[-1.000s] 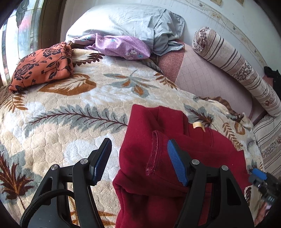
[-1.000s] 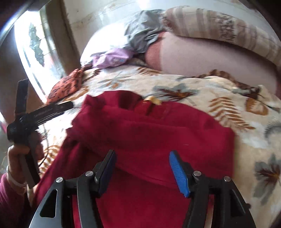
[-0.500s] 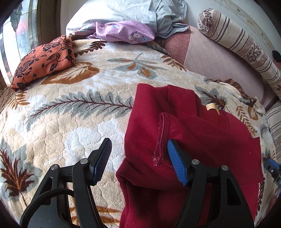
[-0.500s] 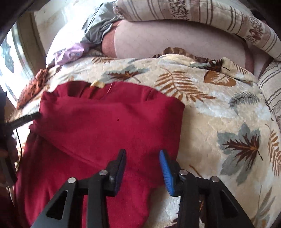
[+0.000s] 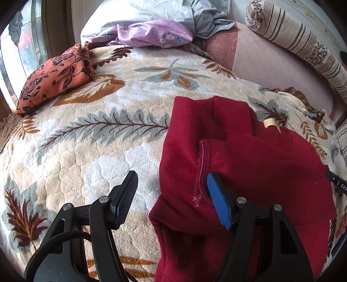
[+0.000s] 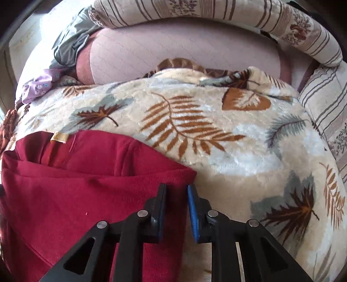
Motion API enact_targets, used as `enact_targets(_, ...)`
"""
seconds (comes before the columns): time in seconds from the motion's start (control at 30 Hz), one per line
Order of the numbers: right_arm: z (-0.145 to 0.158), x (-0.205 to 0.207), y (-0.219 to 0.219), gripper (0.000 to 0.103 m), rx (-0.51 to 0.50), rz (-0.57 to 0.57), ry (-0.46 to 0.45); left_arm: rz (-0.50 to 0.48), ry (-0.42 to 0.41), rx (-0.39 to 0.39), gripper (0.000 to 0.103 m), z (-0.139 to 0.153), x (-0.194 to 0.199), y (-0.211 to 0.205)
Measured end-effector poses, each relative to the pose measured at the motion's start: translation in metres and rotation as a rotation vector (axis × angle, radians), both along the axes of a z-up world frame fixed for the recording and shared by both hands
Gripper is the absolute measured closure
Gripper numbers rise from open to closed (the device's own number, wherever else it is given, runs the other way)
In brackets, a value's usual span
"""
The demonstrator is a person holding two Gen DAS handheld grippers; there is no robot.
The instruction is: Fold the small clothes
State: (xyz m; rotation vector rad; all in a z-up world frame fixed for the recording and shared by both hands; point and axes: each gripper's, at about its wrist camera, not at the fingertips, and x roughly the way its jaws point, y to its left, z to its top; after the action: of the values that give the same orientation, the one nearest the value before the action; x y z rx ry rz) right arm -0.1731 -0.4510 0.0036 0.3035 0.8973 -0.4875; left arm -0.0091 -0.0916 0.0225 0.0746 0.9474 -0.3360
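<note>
Dark red fleece garment (image 5: 249, 164), partly folded, lying flat on leaf-patterned plush blanket (image 5: 104, 138) of bed. Sleeve doubled over body, stitched cuff hem facing up. Small tan label (image 5: 270, 124) at neckline, far edge. Right edge bunched.

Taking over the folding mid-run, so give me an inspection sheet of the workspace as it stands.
Surface: leaf-print blanket spread over a bed.
Job's things: red garment, partly folded, tan neck label showing.
Clutter: orange floral cloth, purple floral cloth, grey bedding, striped bolster.
Grippers: left tongs open, straddling the garment's left edge; right tongs have just been closing on its right edge, fabric between them.
Cables: black cable looped beside the left tongs.
Surroundings: stained-glass window at left.
</note>
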Motion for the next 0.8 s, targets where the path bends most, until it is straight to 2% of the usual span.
enact_targets(0.1,0.019,-0.01,0.004,0.085,0.023,-0.019,-0.062,0.015,0.028,-0.016,0.035,0.002,0.001,0.006)
enact_targets(0.17,0.043,-0.011,0.024,0.082,0.031,0.032,-0.144,0.01,0.033,-0.016,0.035,0.003,0.0,0.008)
enact_targets(0.2,0.051,-0.006,0.037,0.081,0.042,0.076,-0.169,0.009,0.036,-0.017,0.035,0.004,-0.001,0.008)
enact_targets(0.27,0.065,0.011,0.076,0.065,0.085,0.226,-0.202,0.003,0.037,-0.03,0.035,0.007,-0.003,0.011)
enact_targets(0.33,0.068,0.029,0.114,0.059,0.139,0.361,-0.214,0.007,0.008,-0.031,0.035,0.016,-0.005,0.018)
enact_targets(0.37,0.067,0.041,0.135,0.059,0.175,0.423,-0.213,0.018,-0.017,-0.026,0.035,0.021,-0.005,0.023)
enact_targets(0.47,0.057,0.071,0.184,0.059,0.226,0.517,-0.185,0.073,-0.066,-0.016,0.035,0.03,0.001,0.041)
enact_targets(0.6,0.041,0.097,0.231,0.058,0.263,0.599,-0.146,0.142,-0.052,-0.032,0.035,0.029,0.014,0.061)
enact_targets(0.67,0.037,0.104,0.246,0.053,0.268,0.612,-0.14,0.155,-0.037,-0.054,0.035,0.028,0.017,0.066)
enact_targets(0.8,0.025,0.121,0.262,0.052,0.263,0.589,-0.102,0.157,-0.041,-0.053,0.035,0.03,0.016,0.066)
